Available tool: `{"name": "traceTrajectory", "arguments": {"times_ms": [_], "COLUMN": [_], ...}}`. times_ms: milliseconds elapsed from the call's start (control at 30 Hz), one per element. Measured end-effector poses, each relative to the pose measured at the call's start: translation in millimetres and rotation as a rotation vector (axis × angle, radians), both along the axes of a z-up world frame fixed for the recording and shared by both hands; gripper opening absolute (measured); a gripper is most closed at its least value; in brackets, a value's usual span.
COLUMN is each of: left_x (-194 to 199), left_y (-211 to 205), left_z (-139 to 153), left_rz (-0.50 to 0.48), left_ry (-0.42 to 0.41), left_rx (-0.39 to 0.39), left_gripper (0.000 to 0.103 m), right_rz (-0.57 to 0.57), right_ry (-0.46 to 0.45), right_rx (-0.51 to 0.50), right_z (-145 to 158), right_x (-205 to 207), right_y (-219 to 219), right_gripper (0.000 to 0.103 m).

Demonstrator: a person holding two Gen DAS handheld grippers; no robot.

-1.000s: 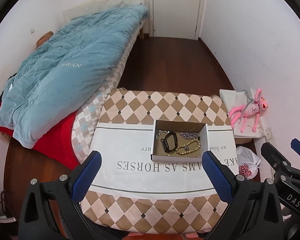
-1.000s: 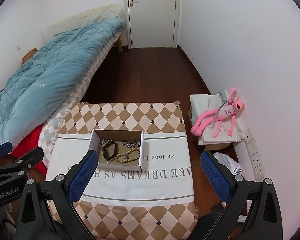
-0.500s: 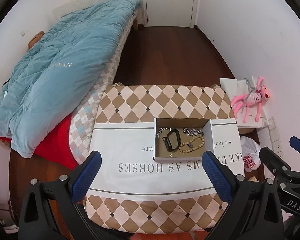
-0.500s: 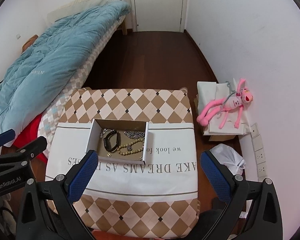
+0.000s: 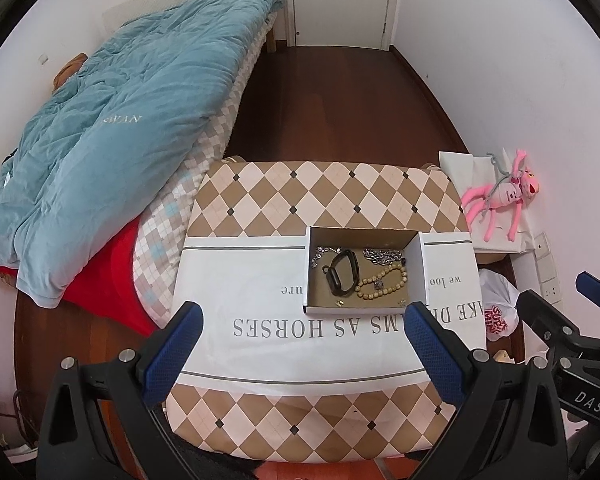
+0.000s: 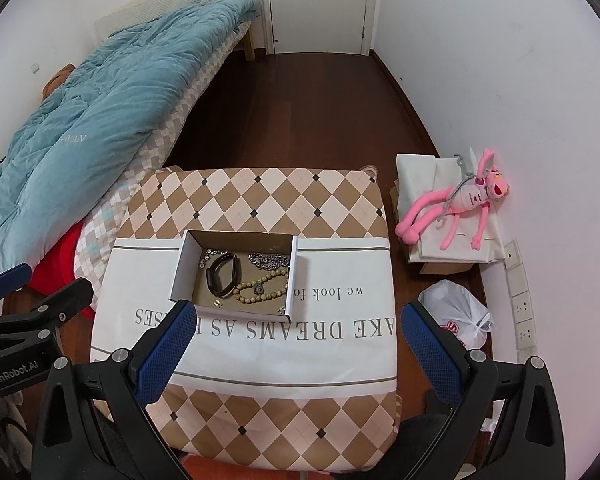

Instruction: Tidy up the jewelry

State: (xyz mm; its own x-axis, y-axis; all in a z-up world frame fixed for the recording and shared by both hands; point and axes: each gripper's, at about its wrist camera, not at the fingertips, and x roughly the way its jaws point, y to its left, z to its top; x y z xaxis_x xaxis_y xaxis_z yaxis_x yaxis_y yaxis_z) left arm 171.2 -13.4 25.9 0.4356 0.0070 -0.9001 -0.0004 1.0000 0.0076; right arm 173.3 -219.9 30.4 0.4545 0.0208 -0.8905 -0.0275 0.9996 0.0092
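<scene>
An open cardboard box (image 5: 423, 268) (image 6: 179, 268) sits on a white cloth (image 5: 236, 280) (image 6: 340, 344) with printed letters, on a small checkered table. Inside lie a black wristband (image 5: 342, 271) (image 6: 221, 273), a wooden bead bracelet (image 5: 382, 282) (image 6: 262, 288), a silver chain (image 5: 382, 256) (image 6: 270, 261) and a thin silver bracelet (image 5: 320, 254). My left gripper (image 5: 302, 322) is open and empty, above the table's near side. My right gripper (image 6: 298, 320) is open and empty, to the right of the left one.
A bed with a blue duvet (image 5: 120, 128) stands left of the table. A pink plush toy (image 6: 460, 204) lies on white bags by the right wall. A plastic bag (image 6: 458, 320) lies on the dark wood floor. A white door (image 6: 316, 4) is at the back.
Both cameras have tilted downward, so the table and box sit higher in view. The jewelry has not moved. Both grippers stay open.
</scene>
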Motion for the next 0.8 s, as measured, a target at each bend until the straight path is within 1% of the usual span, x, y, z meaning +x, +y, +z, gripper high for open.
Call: {"name": "traceTrajectory", "arguments": {"times_ms": [267, 800], "left_x": [-0.2, -0.8], "left_y": [3.6, 5.4], "left_z": [-2.9, -5.6], "left_rz": [0.014, 0.020], "left_ry": [0.009, 0.010], "left_rx": [0.003, 0.002], "left_gripper": [0.103, 0.103], "right_rz": [0.003, 0.003], "right_ry": [0.015, 0.018], "right_rx": [-0.009, -0.017], "right_z": [-5.5, -7.0], "right_x": [-1.4, -1.6], "right_y": [2.2, 5.8], "right_gripper": [0.103, 0.103]}}
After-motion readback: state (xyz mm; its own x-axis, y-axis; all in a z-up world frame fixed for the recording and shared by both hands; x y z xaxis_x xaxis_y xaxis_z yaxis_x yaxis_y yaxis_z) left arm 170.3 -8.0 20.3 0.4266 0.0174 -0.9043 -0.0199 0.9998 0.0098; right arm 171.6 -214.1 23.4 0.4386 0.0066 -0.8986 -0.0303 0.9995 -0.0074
